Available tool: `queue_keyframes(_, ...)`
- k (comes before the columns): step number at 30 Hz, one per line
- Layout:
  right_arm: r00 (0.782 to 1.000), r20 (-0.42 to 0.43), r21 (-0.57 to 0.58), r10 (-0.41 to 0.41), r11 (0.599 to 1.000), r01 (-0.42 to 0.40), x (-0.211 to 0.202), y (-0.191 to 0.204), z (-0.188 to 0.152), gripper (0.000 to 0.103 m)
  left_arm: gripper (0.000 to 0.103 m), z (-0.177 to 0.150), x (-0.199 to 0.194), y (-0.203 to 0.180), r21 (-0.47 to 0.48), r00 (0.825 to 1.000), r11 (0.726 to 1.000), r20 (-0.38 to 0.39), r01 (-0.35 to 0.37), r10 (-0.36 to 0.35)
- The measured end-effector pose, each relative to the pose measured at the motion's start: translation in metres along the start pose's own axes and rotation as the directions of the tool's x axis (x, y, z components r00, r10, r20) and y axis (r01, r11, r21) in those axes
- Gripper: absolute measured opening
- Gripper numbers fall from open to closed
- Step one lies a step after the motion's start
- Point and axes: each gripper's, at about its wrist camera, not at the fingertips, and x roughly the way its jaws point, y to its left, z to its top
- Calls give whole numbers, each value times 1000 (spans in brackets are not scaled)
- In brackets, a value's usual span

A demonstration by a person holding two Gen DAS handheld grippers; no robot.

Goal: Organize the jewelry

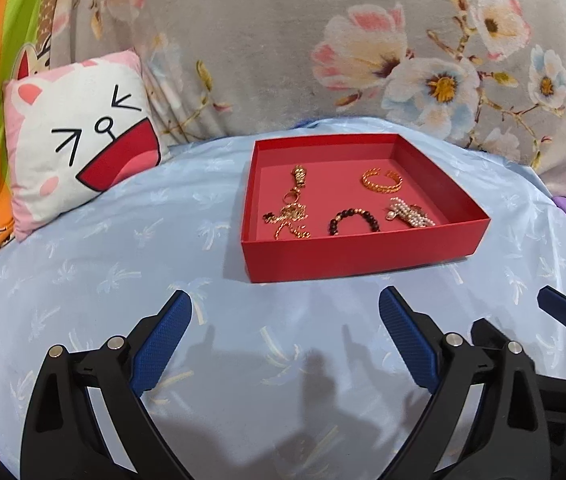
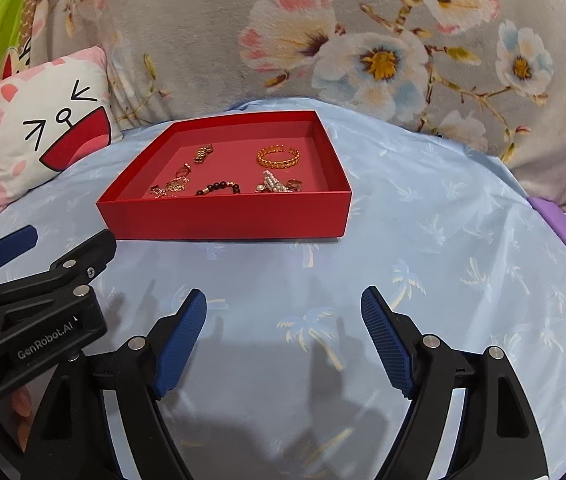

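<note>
black forked arms, silver pins and ribbed blue pads (image 2: 181,344) were seen on both tools; "genrobot.ai" was printed lower left on the left gripper (image 1: 285,320).

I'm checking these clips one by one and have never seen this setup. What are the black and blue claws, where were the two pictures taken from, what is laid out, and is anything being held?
No robot here: a person holds a two-finger gripper in each hand, each carrying a camera that looks along its fingers. One picture is from the left gripper, the other from the right gripper. Both stand open over a blue sheet and hold nothing. Ahead sits a red box containing a gold bangle, a dark bead bracelet, a pearl piece and a gold chain. A cat pillow leans at the left.
</note>
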Motion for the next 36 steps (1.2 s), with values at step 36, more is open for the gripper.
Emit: queue_keyframes(36, 1000, -19, 16, 3, 1000, -3, 4, -2, -1, 79, 93, -4, 11, -4, 50, 995, 997, -74, -61, 64)
